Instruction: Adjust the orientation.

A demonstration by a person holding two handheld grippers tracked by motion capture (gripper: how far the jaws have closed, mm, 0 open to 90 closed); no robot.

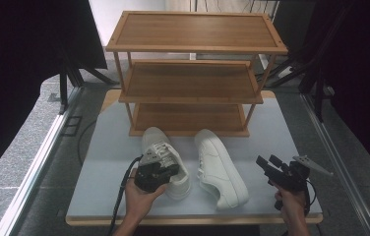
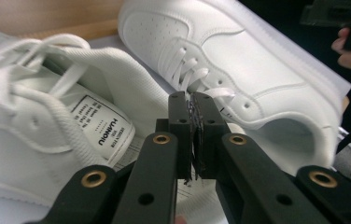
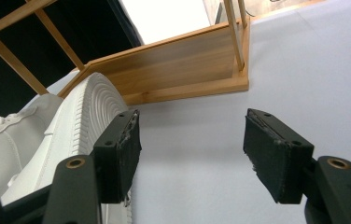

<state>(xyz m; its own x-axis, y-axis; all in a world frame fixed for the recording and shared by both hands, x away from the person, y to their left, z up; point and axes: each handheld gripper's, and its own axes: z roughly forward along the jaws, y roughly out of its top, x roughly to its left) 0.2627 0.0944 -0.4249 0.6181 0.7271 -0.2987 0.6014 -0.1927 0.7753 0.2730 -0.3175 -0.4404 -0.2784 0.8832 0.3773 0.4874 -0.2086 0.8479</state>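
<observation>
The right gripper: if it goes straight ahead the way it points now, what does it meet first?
Probably the bottom shelf board of the wooden rack, across bare table. The right gripper stands open; the tipped shoe lies just beside its line, though depth is unclear.

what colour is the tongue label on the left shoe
White with black print, on the left shoe; the tongue label shows best in the left gripper view.

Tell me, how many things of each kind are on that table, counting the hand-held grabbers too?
White sneakers: 2, the left sneaker upright, the right sneaker tipped on its side
Wooden shoe racks: 1, the rack with three shelves
Hand-held grippers: 2, the left gripper and the right gripper
Total: 5
</observation>
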